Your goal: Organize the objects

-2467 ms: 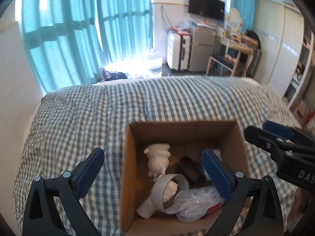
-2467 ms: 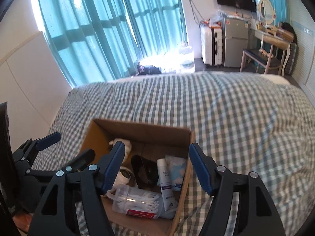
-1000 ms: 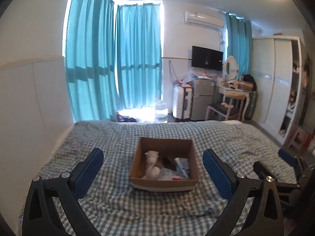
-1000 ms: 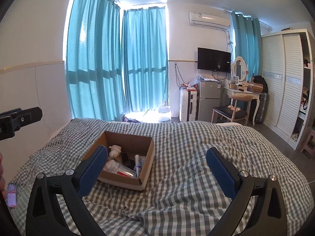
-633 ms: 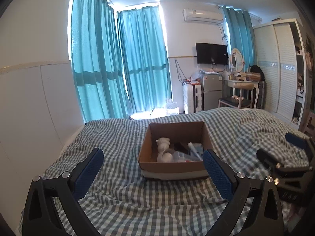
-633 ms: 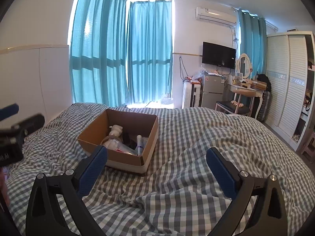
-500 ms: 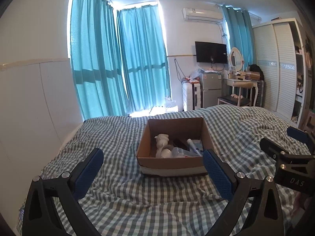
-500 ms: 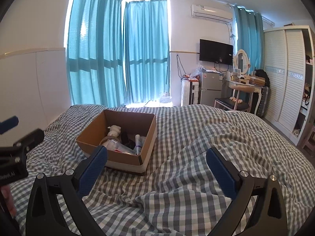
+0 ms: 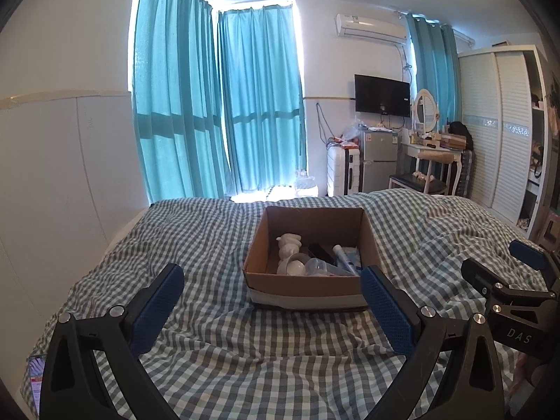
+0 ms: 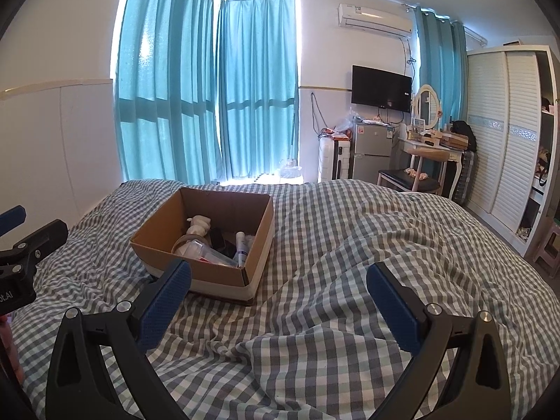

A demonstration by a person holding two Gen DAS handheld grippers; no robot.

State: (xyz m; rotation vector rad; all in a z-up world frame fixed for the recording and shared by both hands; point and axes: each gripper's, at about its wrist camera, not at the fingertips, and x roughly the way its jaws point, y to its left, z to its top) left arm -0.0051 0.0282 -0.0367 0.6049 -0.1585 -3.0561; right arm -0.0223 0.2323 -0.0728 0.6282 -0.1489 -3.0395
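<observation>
**Grippers back away from the filled box**

Both grippers have pulled back and risen from directly over the cardboard box (image 9: 308, 276) to a spot near the foot of the bed (image 9: 210, 245), so the box now sits well ahead of them on the checked cover instead of filling the view. The left gripper (image 9: 273, 301) is spread wide and carries nothing; the right gripper (image 10: 278, 301) is likewise spread wide with nothing between its fingers. Inside the box lie a white figurine (image 9: 288, 245), a clear plastic container (image 9: 316, 266), a white tube (image 9: 341, 257) and a dark object (image 9: 320, 250), all below the rim. Around the box, no loose item shows on the cover; a small printed packet (image 9: 35, 372) lies at the bed's near left edge. With everything gathered in the box and both grippers withdrawn, the organizing looks finished or nearly so; the packet may be the only thing left, though whether it belongs to the task cannot be told.
</observation>
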